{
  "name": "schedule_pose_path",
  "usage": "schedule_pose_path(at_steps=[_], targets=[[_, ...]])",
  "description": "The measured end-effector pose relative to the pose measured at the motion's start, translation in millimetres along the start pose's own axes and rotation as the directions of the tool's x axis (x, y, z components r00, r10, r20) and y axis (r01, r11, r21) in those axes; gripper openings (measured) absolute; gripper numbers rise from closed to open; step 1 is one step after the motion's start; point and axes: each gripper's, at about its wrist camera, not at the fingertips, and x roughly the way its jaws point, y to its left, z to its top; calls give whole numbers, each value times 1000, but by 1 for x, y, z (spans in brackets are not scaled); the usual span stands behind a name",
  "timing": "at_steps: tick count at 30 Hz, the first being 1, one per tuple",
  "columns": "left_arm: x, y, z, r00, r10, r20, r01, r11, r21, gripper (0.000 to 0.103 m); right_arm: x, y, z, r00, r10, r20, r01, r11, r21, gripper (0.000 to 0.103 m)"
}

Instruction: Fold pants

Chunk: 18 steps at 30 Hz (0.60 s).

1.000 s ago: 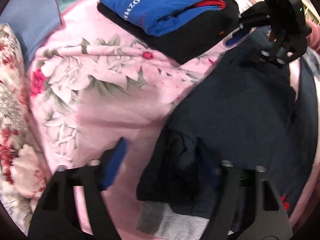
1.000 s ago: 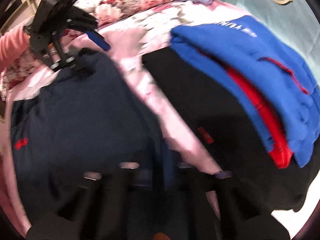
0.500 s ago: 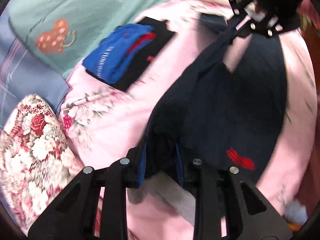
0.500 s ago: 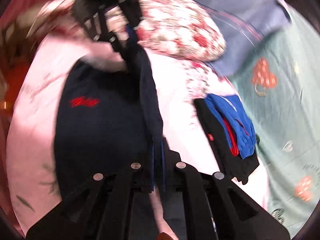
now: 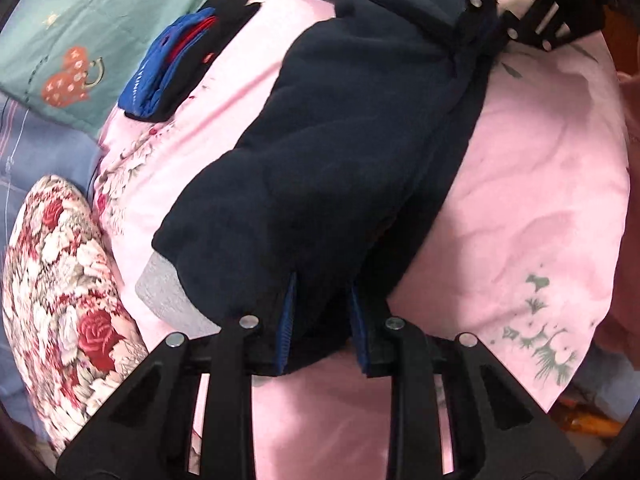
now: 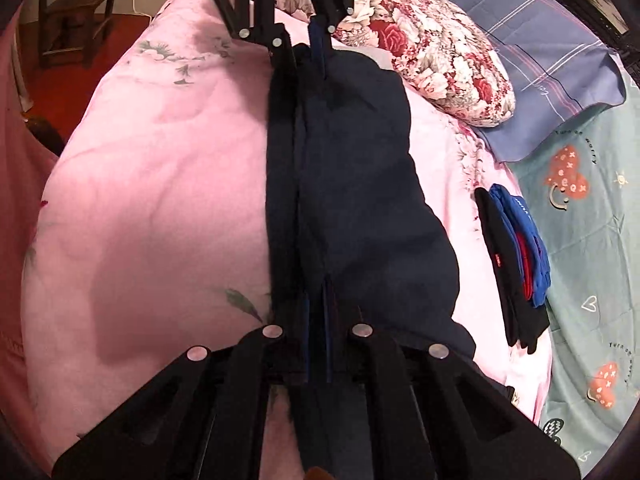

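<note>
Dark navy pants [image 5: 340, 128] [image 6: 352, 200] lie folded lengthwise on a pink bedspread [image 5: 532, 200] [image 6: 160, 160]. My left gripper [image 5: 322, 328] is shut on one end of them, where a grey inner band [image 5: 160, 288] sticks out. My right gripper [image 6: 318, 344] is shut on the other end. Each gripper shows at the far end of the pants in the other's view: the right gripper [image 5: 480, 12] top right, the left gripper [image 6: 308, 28] at the top. The cloth is stretched between them.
A folded stack of blue, red and black clothes [image 5: 176, 60] [image 6: 516, 260] lies on the bedspread beside the pants. A floral pillow [image 5: 60, 292] [image 6: 432, 52] and a blue-grey pillow [image 6: 540, 60] lie near the left gripper. A teal sheet [image 6: 592, 240] covers the far side. A wooden chair [image 6: 76, 12] stands off the bed.
Both grippers shut on the edge of the pants, lifted it and carried it across, so the pants went from lying spread flat to folded lengthwise in a narrow strip.
</note>
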Motion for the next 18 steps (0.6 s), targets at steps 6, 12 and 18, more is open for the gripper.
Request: schedule_pose_path(at_steps=[6,12,18], targets=[[-6,4,6,998,67,9,-67,997,21,26,-19,-6,-3,999,-2,39,-1,995,97,6],[-2,1,-3,999,33,6,-33,999,-23,24,-7,8,-8,1000,-15,26,14,997,72,6],[-21,10,-1,998,13,55,-7,994,-106,26,-30,-14,-13,995,64,71,-78,974,215,34]])
